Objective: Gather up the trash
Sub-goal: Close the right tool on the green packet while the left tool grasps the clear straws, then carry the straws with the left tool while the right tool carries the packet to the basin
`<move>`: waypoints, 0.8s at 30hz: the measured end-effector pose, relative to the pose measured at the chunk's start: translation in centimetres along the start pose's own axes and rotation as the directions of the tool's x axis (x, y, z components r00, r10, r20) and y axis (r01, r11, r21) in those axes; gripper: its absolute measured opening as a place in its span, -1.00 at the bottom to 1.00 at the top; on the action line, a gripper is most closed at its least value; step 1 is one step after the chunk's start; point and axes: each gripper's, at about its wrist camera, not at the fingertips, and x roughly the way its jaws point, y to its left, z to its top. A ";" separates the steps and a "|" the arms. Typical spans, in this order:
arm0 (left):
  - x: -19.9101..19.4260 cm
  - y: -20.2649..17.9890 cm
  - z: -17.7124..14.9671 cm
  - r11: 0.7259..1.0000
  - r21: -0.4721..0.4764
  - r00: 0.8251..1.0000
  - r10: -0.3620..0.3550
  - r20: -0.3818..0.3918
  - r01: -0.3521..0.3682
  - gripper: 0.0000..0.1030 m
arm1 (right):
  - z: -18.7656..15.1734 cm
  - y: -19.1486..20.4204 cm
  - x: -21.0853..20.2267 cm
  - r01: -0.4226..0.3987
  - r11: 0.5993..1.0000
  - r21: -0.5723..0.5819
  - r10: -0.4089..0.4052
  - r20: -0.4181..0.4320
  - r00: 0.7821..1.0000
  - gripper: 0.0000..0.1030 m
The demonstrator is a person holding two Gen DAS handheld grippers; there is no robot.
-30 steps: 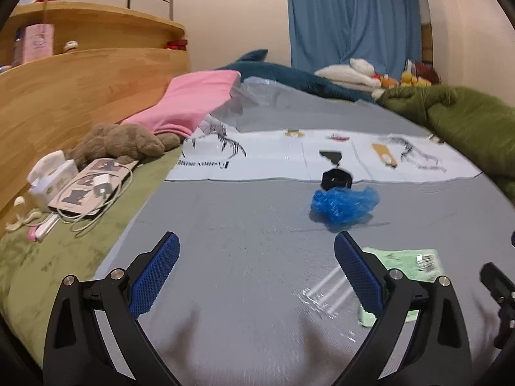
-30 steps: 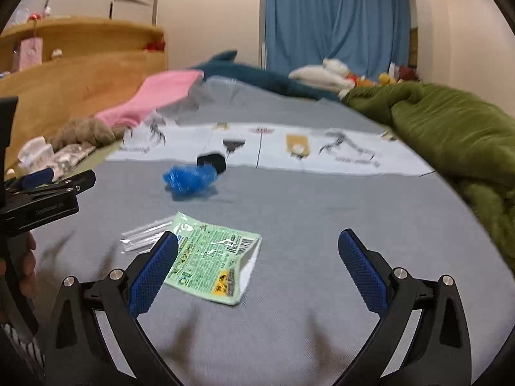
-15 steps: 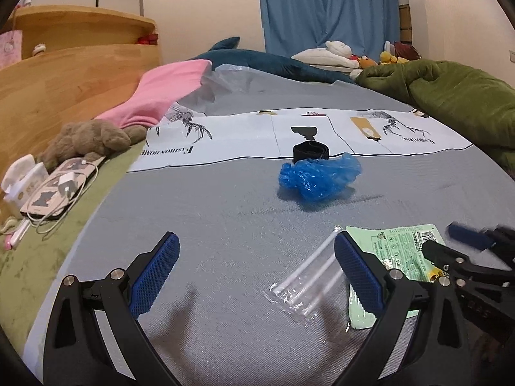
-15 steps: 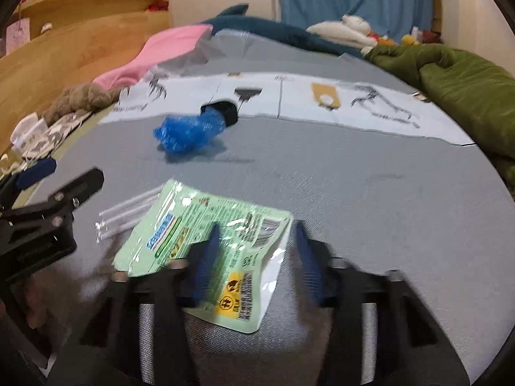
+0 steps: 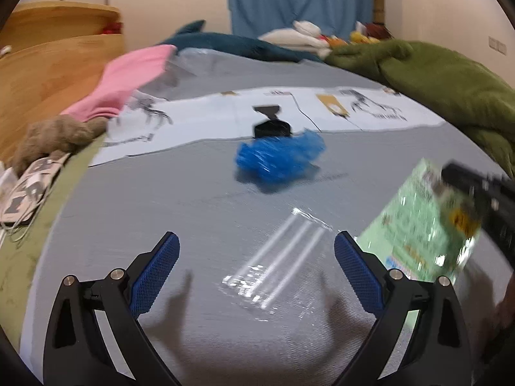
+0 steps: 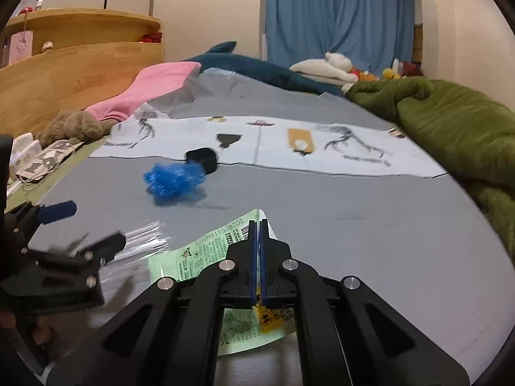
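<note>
My right gripper (image 6: 258, 225) is shut on a green snack wrapper (image 6: 199, 254) and holds it lifted off the grey bed cover; the wrapper also shows at the right of the left wrist view (image 5: 421, 225). My left gripper (image 5: 256, 251) is open and empty, low over a clear plastic wrapper (image 5: 280, 263) that lies between its fingers. A crumpled blue plastic piece (image 5: 278, 156) lies further back, with a black cup-like object (image 5: 272, 128) just behind it. Both show in the right wrist view too, the blue piece (image 6: 173, 180) and the black object (image 6: 202, 159).
A white printed sheet (image 6: 289, 148) lies across the bed behind the trash. A green blanket (image 6: 450, 122) is heaped at the right. A pink cloth (image 5: 128, 80), a brown plush toy (image 5: 48, 138) and cables lie along the wooden headboard (image 5: 48, 74) at the left.
My right gripper has shut on the green wrapper and lifted it off the bed. My left gripper has moved closer over the clear plastic wrapper, still open.
</note>
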 end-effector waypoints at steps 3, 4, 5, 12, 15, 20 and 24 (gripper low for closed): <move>1.0 -0.6 -0.1 0.999 0.026 0.999 -0.029 -0.044 0.030 0.81 | 0.0 -1.1 0.2 0.023 0.999 0.025 -0.023 0.000 1.000 -0.97; 1.2 -0.7 -0.1 0.999 0.031 0.998 -0.032 -0.058 0.034 0.78 | -0.1 -1.5 0.3 0.024 0.999 0.045 -0.024 0.000 1.000 -0.97; 1.6 -0.8 -0.2 0.999 0.037 0.997 -0.032 -0.076 0.035 0.69 | -0.1 -1.8 0.4 0.023 0.998 0.059 -0.023 -0.001 1.000 -0.97; 2.8 -1.0 -0.5 0.997 0.045 0.989 -0.060 -0.134 0.066 -0.19 | -0.4 -2.2 0.6 0.018 0.998 0.065 -0.019 0.007 1.000 -0.97; 2.1 -1.1 -0.4 0.995 0.044 0.991 -0.087 -0.104 0.092 -0.84 | -0.4 -2.1 0.6 0.018 0.998 0.061 -0.019 0.013 1.000 -0.97; 0.7 -0.3 0.1 0.993 -0.003 0.993 -0.116 -0.036 0.116 -0.90 | -0.3 -2.1 0.0 0.015 0.998 0.069 -0.017 0.032 0.999 -0.97; -0.7 0.0 0.9 0.991 -0.034 0.991 -0.129 0.017 0.130 -0.90 | 0.2 -2.1 -0.8 0.019 0.997 0.071 -0.022 0.050 0.999 -0.98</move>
